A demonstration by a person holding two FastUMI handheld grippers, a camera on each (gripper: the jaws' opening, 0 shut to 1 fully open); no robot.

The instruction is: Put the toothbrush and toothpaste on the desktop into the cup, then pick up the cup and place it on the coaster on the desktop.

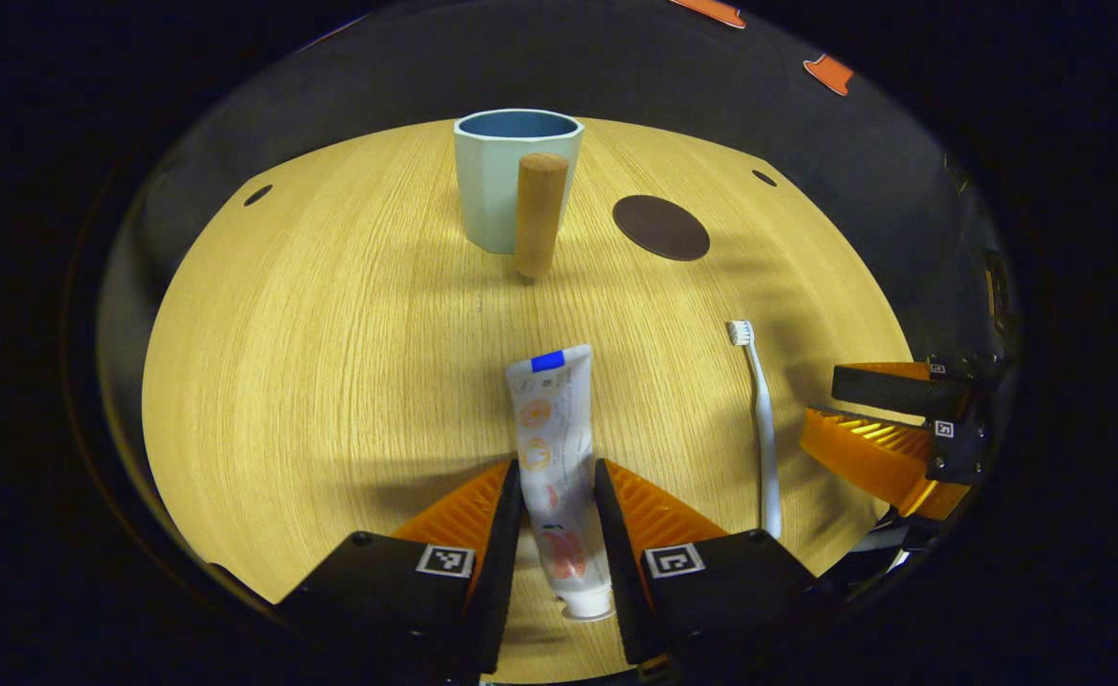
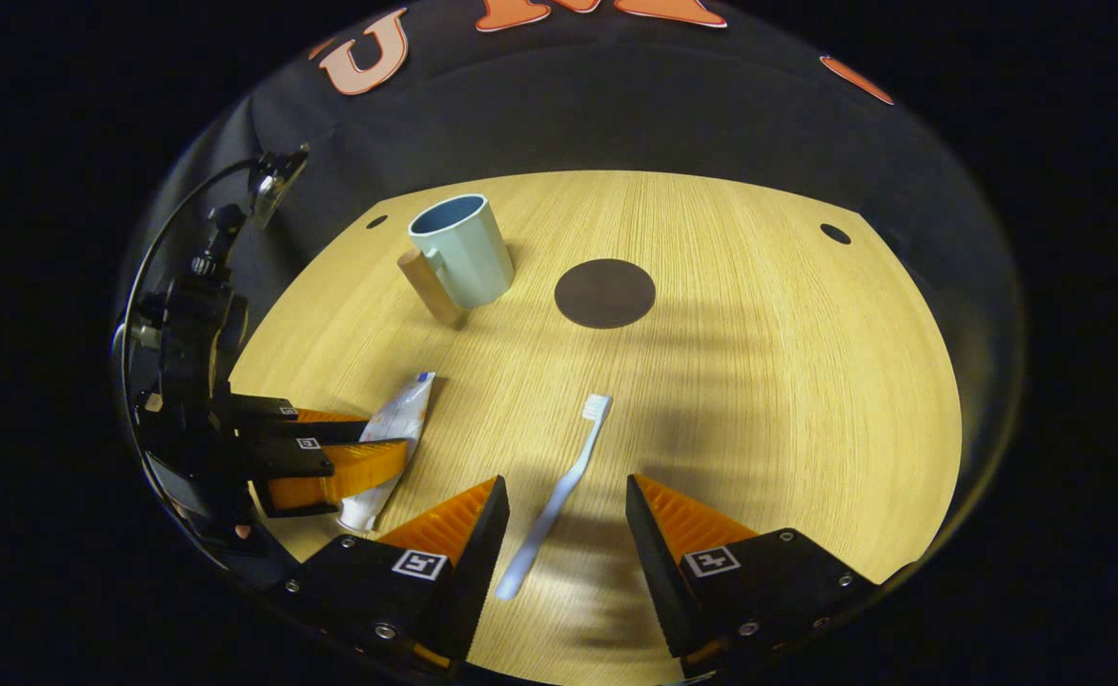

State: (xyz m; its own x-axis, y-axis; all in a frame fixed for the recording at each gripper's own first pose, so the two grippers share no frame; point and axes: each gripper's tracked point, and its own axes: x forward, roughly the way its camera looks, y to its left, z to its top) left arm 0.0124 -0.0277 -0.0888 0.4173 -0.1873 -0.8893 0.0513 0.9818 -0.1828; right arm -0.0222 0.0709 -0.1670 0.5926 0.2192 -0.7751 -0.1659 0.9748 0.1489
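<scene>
Soft plastic toothpaste (image 1: 559, 457) lies flat on the table (image 1: 330, 381) between the left hand-held gripper's (image 1: 559, 510) close-set fingers; whether they press it is unclear. It would likely dent, so take it mid-body. The right hand-held gripper (image 2: 566, 519) is wide open around the light, stiff toothbrush (image 2: 559, 495).

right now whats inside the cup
The cup stands upright, and the part of its inside wall visible past the rim is bare. Its bottom is hidden by the near wall. The toothpaste and toothbrush lie on the desktop.
</scene>
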